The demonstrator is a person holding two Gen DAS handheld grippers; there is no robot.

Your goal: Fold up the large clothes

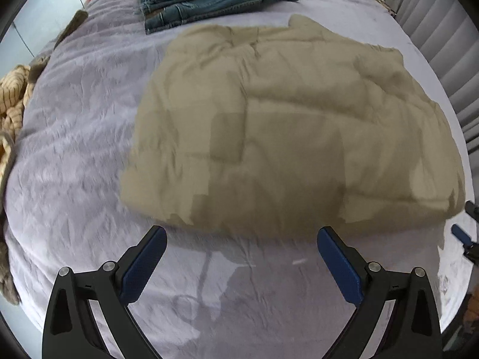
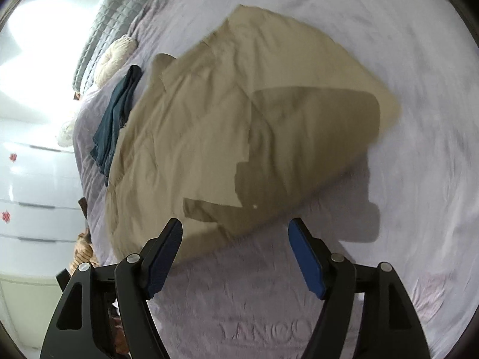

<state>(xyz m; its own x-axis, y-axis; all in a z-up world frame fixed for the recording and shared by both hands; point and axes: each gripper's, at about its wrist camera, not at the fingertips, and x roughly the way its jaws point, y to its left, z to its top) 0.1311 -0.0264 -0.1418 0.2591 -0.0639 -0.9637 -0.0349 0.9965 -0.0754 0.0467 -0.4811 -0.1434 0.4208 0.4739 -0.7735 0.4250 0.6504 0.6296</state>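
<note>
The khaki garment (image 1: pixel 287 125) (image 2: pixel 239 131) lay folded into a thick bundle on the lavender bed cover (image 1: pixel 74 149) (image 2: pixel 419 179), toward the middle of the bed. Just short of its near edge hovered the left claw (image 1: pixel 242 234), spread wide and gripping nothing, apart from the cloth. The right claw (image 2: pixel 235 224) was likewise released and empty, poised at the bundle's near corner (its left finger overlapped the cloth's edge in view; contact could not be told). Beyond the garment, toward the bed's far edge, lay folded blue jeans (image 1: pixel 209 0) (image 2: pixel 116 119). A tan knitted piece (image 1: pixel 12 104) sat at the bed's left edge.
</note>
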